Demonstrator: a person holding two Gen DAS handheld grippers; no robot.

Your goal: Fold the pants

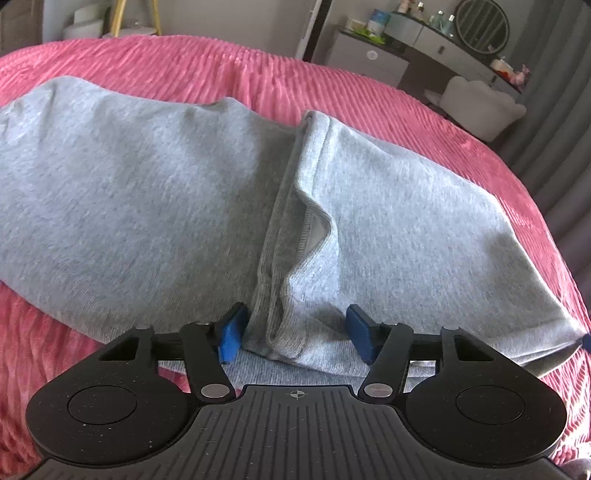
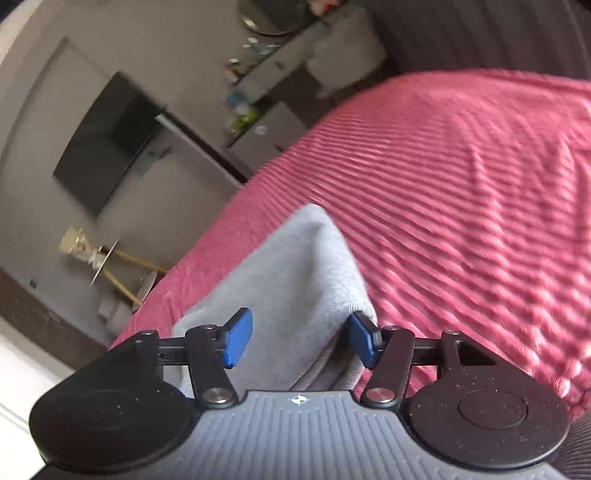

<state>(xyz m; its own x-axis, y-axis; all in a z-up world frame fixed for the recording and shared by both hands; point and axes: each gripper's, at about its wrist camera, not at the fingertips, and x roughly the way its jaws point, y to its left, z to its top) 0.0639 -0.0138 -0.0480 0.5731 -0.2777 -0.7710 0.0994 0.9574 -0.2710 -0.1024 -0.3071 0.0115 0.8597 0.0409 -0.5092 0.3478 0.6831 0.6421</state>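
Grey sweatpants (image 1: 147,192) lie across a pink ribbed bedspread (image 1: 221,74), with a folded-over part on the right whose hem edge (image 1: 291,221) runs down the middle. My left gripper (image 1: 295,334) is open, its blue pads either side of the near hem edge, low over the fabric. In the right wrist view, a grey corner of the pants (image 2: 303,266) lies between the blue pads of my right gripper (image 2: 297,338), which is open. That view is tilted and blurred.
The bedspread (image 2: 461,184) covers the whole bed. Beyond the bed stand a grey dresser with bottles and a round mirror (image 1: 480,26), a white chair (image 1: 480,107), and a dark wall screen (image 2: 107,144).
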